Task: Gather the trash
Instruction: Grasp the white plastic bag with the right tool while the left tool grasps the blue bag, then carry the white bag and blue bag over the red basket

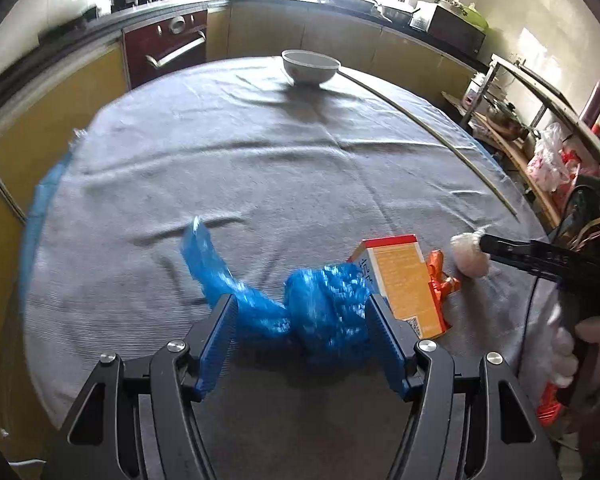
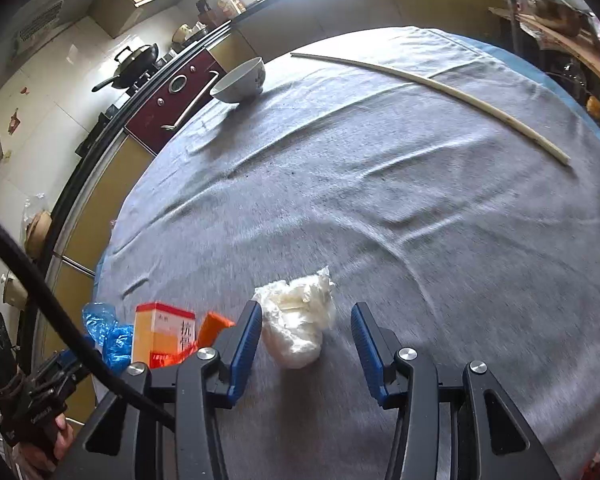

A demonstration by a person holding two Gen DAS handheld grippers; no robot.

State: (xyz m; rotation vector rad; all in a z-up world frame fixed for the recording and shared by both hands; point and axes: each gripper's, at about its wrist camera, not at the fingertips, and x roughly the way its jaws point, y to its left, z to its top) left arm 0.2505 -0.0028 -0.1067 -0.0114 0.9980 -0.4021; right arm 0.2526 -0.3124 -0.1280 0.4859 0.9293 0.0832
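Note:
A crumpled blue plastic bag (image 1: 320, 312) lies on the grey tablecloth (image 1: 300, 160) between the fingers of my open left gripper (image 1: 302, 316); its tail runs off to the left. An orange and white carton (image 1: 404, 280) and an orange wrapper (image 1: 440, 280) lie just right of it. A crumpled white tissue wad (image 2: 296, 320) lies between the fingers of my open right gripper (image 2: 306, 328), against the left finger. The tissue (image 1: 470, 254) and the right gripper's finger (image 1: 512, 250) also show in the left wrist view. The carton (image 2: 162, 334) and bag (image 2: 108, 332) show in the right wrist view.
A white bowl (image 1: 310, 66) stands at the far side of the table. A long thin pale stick (image 2: 440, 88) lies across the far right of the cloth. Kitchen counters, an oven (image 1: 166, 50) and a cluttered shelf (image 1: 540, 120) surround the table.

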